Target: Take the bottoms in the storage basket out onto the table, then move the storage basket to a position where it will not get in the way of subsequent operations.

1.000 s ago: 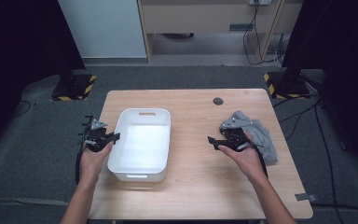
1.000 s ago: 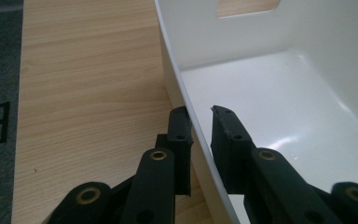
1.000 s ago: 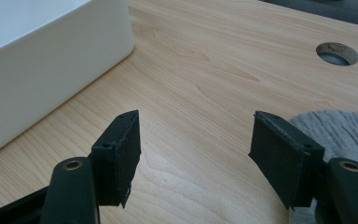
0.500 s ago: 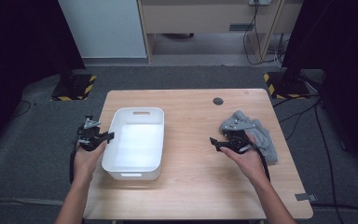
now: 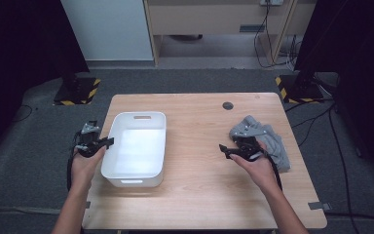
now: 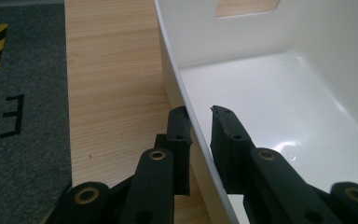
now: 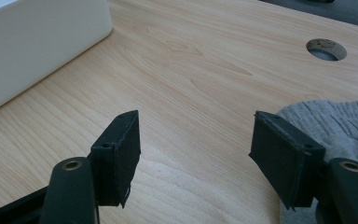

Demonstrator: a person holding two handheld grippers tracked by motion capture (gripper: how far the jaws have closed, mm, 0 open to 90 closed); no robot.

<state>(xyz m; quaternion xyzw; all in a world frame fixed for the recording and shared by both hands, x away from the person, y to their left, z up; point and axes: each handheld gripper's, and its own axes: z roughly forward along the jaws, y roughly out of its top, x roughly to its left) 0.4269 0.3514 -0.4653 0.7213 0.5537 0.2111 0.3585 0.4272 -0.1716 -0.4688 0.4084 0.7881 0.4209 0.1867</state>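
Observation:
A white plastic bin [image 5: 137,117] stands on the left half of the wooden table [image 5: 199,195]. My left gripper [image 5: 106,142] is shut on the bin's left wall: in the left gripper view its jaws [image 6: 199,112] straddle the thin rim [image 6: 179,65], one outside and one inside. A crumpled grey cloth [image 5: 273,144] lies at the table's right side. My right gripper [image 5: 225,150] hovers just left of the cloth, low over the wood. Its jaws [image 7: 193,126] stand wide open with nothing between them, and the cloth [image 7: 340,116] lies beside the right jaw.
A round cable hole [image 5: 228,105] sits in the tabletop beyond the cloth. The bin's left side lies close to the table's left edge, with grey carpet [image 5: 34,146] beyond it. Bare wood stretches between the bin and the right gripper.
The bin has slid left across the table together with my left hand and gripper. The right hand and the cloth have stayed put.

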